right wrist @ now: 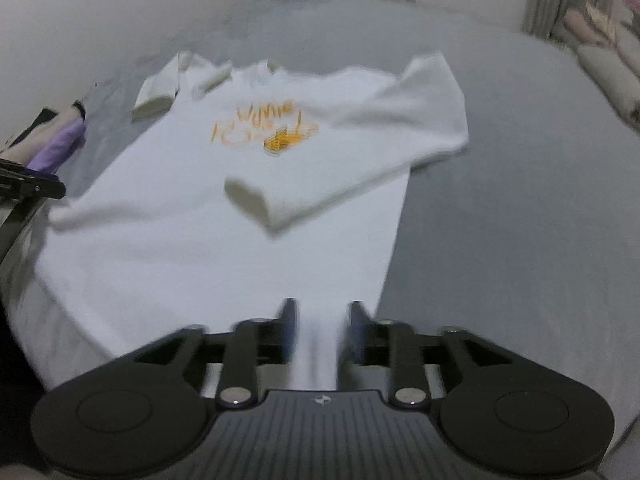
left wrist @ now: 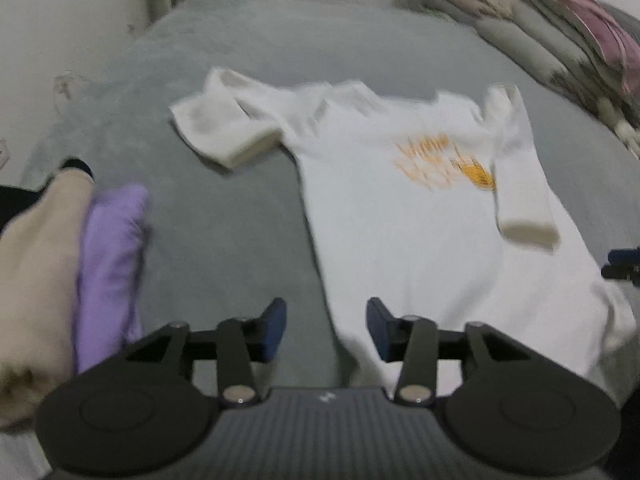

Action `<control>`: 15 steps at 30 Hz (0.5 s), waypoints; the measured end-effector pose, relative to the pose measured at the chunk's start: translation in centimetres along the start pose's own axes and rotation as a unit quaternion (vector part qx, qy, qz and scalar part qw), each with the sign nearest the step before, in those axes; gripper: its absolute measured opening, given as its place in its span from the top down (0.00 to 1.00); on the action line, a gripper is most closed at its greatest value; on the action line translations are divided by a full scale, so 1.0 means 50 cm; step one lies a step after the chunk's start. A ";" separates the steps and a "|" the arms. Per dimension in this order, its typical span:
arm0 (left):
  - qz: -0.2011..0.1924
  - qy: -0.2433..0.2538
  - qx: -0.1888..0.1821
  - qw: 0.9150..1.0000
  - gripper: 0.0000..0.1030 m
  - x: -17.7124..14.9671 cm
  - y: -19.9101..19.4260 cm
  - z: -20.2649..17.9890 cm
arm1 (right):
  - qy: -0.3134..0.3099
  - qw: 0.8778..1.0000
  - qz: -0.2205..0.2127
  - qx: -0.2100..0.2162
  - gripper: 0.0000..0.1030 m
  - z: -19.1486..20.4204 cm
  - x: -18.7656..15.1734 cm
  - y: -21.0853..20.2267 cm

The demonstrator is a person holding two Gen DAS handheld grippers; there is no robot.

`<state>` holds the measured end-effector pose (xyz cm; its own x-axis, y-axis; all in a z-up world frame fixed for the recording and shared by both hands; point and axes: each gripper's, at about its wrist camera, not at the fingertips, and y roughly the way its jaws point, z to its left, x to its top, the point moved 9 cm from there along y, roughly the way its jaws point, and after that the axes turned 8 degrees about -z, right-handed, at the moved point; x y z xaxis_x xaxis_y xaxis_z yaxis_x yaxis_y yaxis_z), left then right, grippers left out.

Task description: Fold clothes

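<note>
Left wrist view: white shirt lies face up on the grey bed, its orange print showing; one sleeve spreads out onto the bed, the other sleeve is laid inward across the chest, which reads as a fold begun on that side

Spread: the body looks flattened with the hem toward the cameras, likely so both hands can work the near edge at once

Left gripper: jaws apart, nothing between the pads; the shirt's near corner lies just under and beside the right-hand pad, grey bed shows under the other

Right gripper: jaws apart; white cloth fills the gap below them, but blur hides whether the pads touch it; nothing looks pinched

Shirt to right jaws: in the right wrist view the shirt runs away from the jaws, its side edge just beside them, the folded sleeve well ahead

Side pile: a lilac garment and a cream garment sit together on the bed, apart from the shirt; probably clothes set aside

Far corner: stacked pillows lie clear of the work
</note>
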<state>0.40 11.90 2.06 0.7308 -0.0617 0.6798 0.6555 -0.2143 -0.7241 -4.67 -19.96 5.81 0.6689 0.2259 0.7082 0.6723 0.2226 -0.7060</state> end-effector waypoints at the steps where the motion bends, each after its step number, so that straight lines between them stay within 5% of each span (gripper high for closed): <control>1: -0.004 -0.009 0.003 1.000 0.55 0.017 0.010 -0.001 | -0.006 1.000 -0.005 -0.005 0.59 0.004 0.013 0.008; 11: -0.026 -0.034 0.040 0.998 0.34 0.105 0.190 -0.041 | -0.186 0.982 -0.021 0.004 0.48 0.168 0.083 0.162; 12: -0.024 -0.037 0.049 0.998 0.34 0.096 0.211 -0.032 | -0.207 0.978 -0.009 -0.010 0.61 0.168 0.073 0.182; 13: -0.019 -0.041 0.059 0.997 0.35 0.083 0.231 -0.018 | -0.204 0.979 -0.005 -0.022 0.85 0.157 0.070 0.194; 15: -0.016 -0.034 0.064 0.997 0.38 0.075 0.248 -0.001 | -0.175 0.984 -0.007 -0.035 0.96 0.126 0.076 0.203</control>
<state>11.27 8.95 -4.37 0.7182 0.0107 0.6958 0.6937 -0.0890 -0.7147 2.68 -10.86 1.30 0.5173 0.5383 0.6652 0.7092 0.1653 -0.6853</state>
